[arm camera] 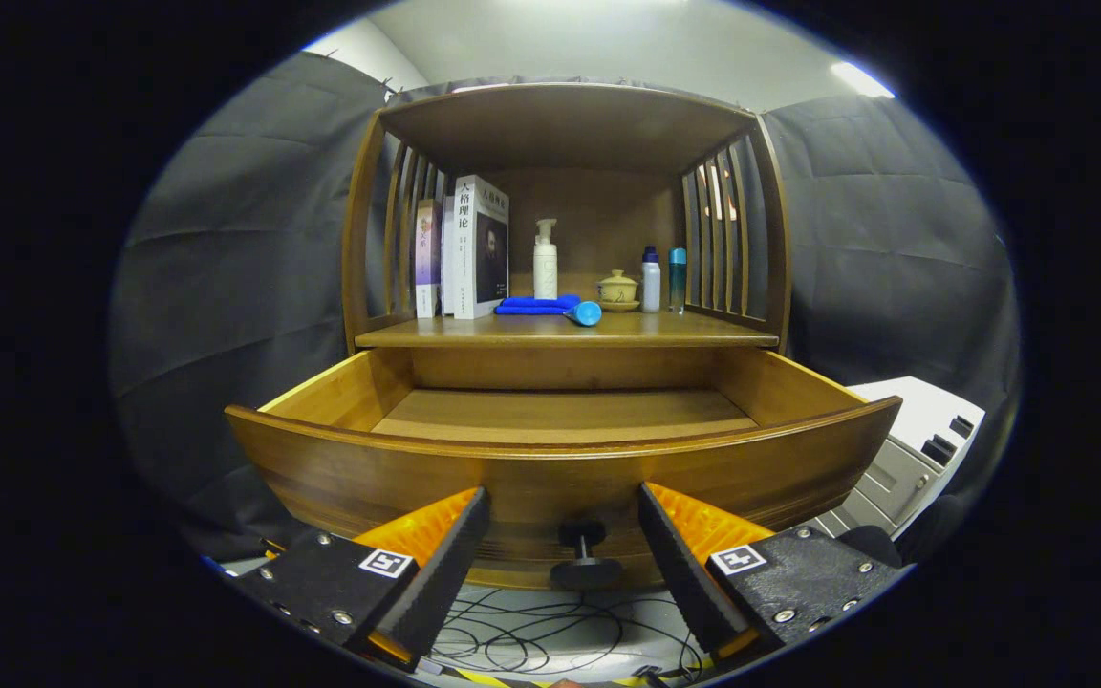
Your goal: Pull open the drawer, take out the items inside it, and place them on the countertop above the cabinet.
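- Gripper view: the gripper (565, 549) is hanging just in front of the drawer (560, 468), its two fingers (445, 564) spread wide and gripping nothing.
- The drawer is standing pulled out from the cabinet (565, 220); its curved front panel is lying just ahead of the fingertips, and the visible part of its floor is showing bare wood.
- The drawer's knob (585, 559) is sticking out between the two fingers, touched by neither.
- Above the drawer, the countertop (565, 332) is carrying a row of things under the cabinet's roof and between its slatted sides.
- At the countertop's left end, books (474, 247) are standing upright against the slats.
- Near the middle, a white pump bottle (545, 260) is standing behind a folded blue cloth (533, 305), and a blue tube (585, 312) is lying at the cloth's right end, near the countertop's front edge.
- Right of the cloth, a small lidded cup (618, 289) is sitting on a saucer, then a white bottle (651, 278) and a teal bottle (678, 279) are standing side by side.
- Beneath the drawer, loose cables (531, 640) are coiling on the floor.
- Right of the drawer, a pale grey unit (904, 459) is standing against the dark booth cloth.
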Demonstrator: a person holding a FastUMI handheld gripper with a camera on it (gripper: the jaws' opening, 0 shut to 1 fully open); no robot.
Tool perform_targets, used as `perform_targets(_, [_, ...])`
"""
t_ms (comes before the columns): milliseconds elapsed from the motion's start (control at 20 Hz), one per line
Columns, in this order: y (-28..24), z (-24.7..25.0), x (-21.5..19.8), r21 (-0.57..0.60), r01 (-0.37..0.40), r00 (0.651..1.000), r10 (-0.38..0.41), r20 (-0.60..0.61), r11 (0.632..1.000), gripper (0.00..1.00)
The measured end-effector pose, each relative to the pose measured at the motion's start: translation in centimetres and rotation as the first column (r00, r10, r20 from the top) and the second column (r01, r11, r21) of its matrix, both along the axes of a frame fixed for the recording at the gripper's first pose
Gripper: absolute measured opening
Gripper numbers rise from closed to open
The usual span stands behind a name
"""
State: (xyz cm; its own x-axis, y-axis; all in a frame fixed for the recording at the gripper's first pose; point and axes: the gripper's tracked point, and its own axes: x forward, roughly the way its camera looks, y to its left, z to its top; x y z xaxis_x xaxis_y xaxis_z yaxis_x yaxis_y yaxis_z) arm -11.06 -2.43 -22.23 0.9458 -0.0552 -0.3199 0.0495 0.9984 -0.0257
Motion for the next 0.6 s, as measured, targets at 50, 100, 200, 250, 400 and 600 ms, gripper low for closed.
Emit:
perform_targets(50, [0.0,0.0,0.3,0.008,0.001,1.000,-0.001,0.003,1.000,0.97])
perform_targets(100, [0.0,-0.1,0.6,0.012,0.000,1.000,0.000,0.002,1.000,0.97])
perform_targets(200, [0.0,-0.1,1.6,0.010,-0.001,1.000,0.001,0.005,1.000,0.97])
perform_targets(250, [0.0,-0.1,2.3,0.010,0.001,1.000,-0.001,0.007,1.000,0.97])
perform_targets(400, [0.0,0.3,4.4,0.008,0.004,1.000,-0.004,0.029,1.000,0.97])
perform_targets(600, [0.0,-0.3,7.9,0.002,0.011,1.000,-0.011,0.027,1.000,0.97])
